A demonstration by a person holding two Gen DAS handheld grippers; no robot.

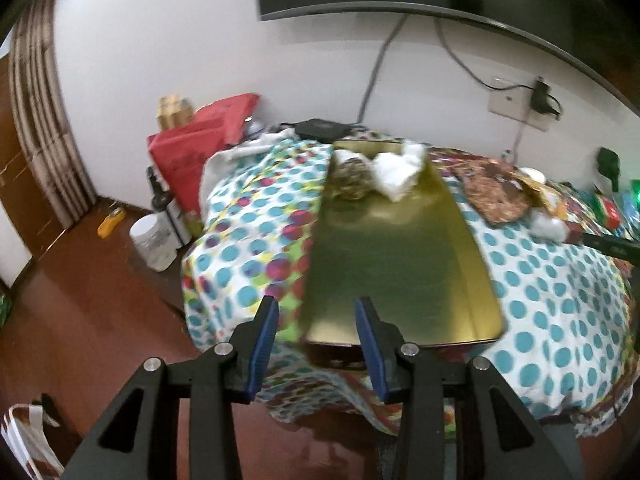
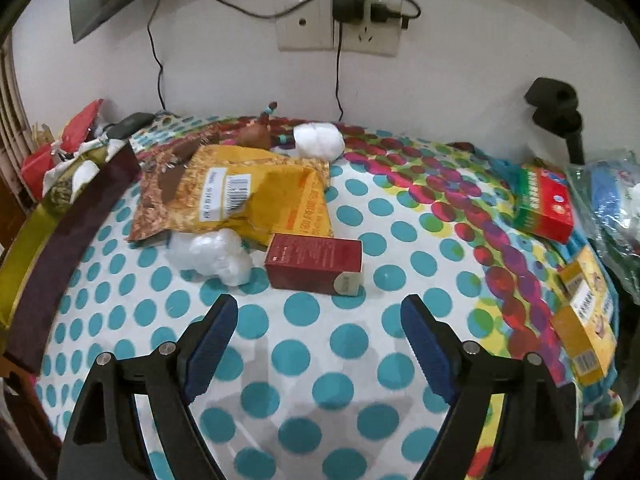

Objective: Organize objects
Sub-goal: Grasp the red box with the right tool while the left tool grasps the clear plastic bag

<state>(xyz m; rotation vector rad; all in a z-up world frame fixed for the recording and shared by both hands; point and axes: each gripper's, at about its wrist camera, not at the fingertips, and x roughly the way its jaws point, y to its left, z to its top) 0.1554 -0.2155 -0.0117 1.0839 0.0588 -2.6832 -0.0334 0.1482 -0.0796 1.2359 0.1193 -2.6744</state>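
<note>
A gold tray (image 1: pixel 400 264) holds white wads (image 1: pixel 398 174) at its far end. Both tools, left (image 1: pixel 316 322) and right (image 2: pixel 318 320), gape empty; a red box (image 2: pixel 314 262) lies beyond the right one.

The counter (image 2: pixel 304 360) wears a dotted cloth. In the right wrist view a dark red box (image 2: pixel 314 262) lies at centre, a white wad (image 2: pixel 216 258) at its 9 o'clock, a yellow packet (image 2: pixel 256 196) at 11 o'clock, a red-green box (image 2: pixel 546 206) at 2 o'clock, a gold tray (image 2: pixel 24 248) at 9 o'clock.
</note>
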